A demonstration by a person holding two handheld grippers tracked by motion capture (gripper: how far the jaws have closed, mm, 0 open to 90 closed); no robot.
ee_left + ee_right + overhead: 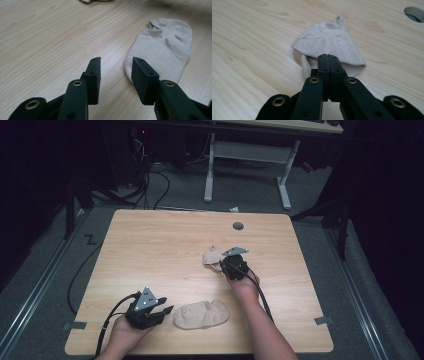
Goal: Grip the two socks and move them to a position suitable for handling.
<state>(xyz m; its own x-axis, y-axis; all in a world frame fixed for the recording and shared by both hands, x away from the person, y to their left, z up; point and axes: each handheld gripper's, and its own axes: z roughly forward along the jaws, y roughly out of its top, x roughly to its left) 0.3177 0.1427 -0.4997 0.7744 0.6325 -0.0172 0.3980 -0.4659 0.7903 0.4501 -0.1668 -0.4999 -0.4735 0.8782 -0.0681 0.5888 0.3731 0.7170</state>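
Note:
Two beige ankle socks lie on the wooden table (pixel 150 245). The near sock (pixel 201 314) (pixel 162 47) lies flat by the front edge. My left gripper (pixel 167 311) (pixel 116 61) is open just left of it, with its right jaw tip at the sock's toe end and nothing between the jaws. The far sock (pixel 212 255) (pixel 329 40) sits near the table's middle, folded and tented up. My right gripper (pixel 223 262) (pixel 328 56) is shut at that sock's near edge and seems to pinch the fabric.
A round cable hole (pixel 238 226) (pixel 414 12) sits in the table toward its far edge. Beyond the table stand a white-legged desk (pixel 285 175) and loose cables (pixel 150 180) on the floor. Bare wood spreads across the table's left half.

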